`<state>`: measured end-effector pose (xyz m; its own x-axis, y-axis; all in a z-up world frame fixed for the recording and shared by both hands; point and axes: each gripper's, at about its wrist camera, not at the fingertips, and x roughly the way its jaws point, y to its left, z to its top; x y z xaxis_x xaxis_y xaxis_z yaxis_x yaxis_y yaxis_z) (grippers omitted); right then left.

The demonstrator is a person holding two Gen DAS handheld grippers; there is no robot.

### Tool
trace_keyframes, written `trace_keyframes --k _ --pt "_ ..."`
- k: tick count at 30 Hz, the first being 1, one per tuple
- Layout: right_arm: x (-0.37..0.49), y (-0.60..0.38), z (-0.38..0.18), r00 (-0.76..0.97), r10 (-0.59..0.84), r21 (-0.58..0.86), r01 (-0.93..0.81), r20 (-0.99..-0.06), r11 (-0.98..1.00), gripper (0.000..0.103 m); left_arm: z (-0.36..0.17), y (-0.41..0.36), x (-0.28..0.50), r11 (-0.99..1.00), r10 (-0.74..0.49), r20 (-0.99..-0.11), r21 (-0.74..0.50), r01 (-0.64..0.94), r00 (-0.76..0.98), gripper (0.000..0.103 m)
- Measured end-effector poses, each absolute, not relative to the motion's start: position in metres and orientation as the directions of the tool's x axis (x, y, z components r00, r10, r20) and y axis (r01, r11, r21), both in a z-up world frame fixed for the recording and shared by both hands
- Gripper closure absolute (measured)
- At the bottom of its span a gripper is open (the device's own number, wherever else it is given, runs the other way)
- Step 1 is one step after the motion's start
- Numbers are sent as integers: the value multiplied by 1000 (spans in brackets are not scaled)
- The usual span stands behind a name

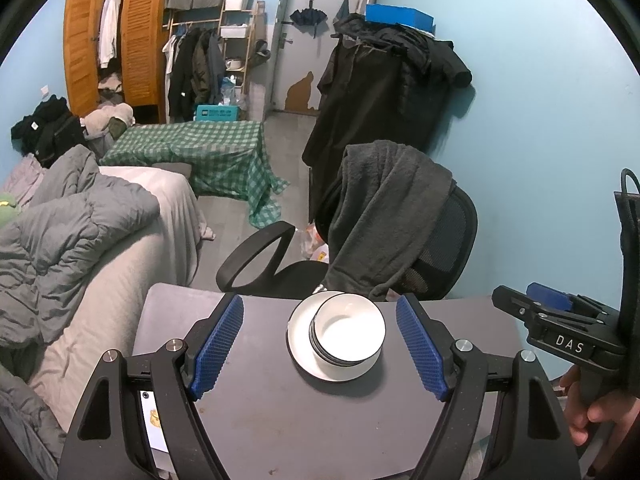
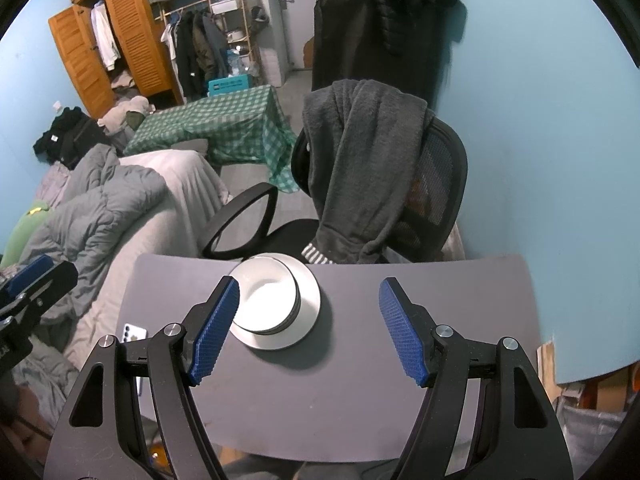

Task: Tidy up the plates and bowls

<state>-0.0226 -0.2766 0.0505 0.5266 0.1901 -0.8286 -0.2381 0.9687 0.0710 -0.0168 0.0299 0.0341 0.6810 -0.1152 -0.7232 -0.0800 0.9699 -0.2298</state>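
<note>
White bowls point(image 1: 347, 330) sat stacked on a plate point(image 1: 298, 330) near the table's point(image 1: 280, 420) far edge, hard and easy to break, best grabbed by the rim, while both grippers point(image 1: 320, 354) point(image 2: 308, 326) hung open, holding nothing.

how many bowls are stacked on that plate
About 3, going by the dark rims: the bowls sit nested in one stack on the plate, off-centre toward the chair. The count is uncertain; lower ones are mostly hidden.

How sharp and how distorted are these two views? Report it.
Left wrist view: strong fisheye bending, black corners, bowls sharp, soft glare inside. Right wrist view: same curving, table edge bowed, plate casts a soft shadow, far room slightly soft.
</note>
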Motion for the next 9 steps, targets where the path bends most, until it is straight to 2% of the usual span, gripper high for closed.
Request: trace_keyframes --k 1,9 --pt "-23 -277 51 526 192 72 -240 -829 968 31 34 30 -17 970 -112 -722 -229 -84 683 19" --pt "-20 -277 52 523 200 75 -251 -828 965 31 35 28 -15 972 -96 -717 -218 -91 690 19"
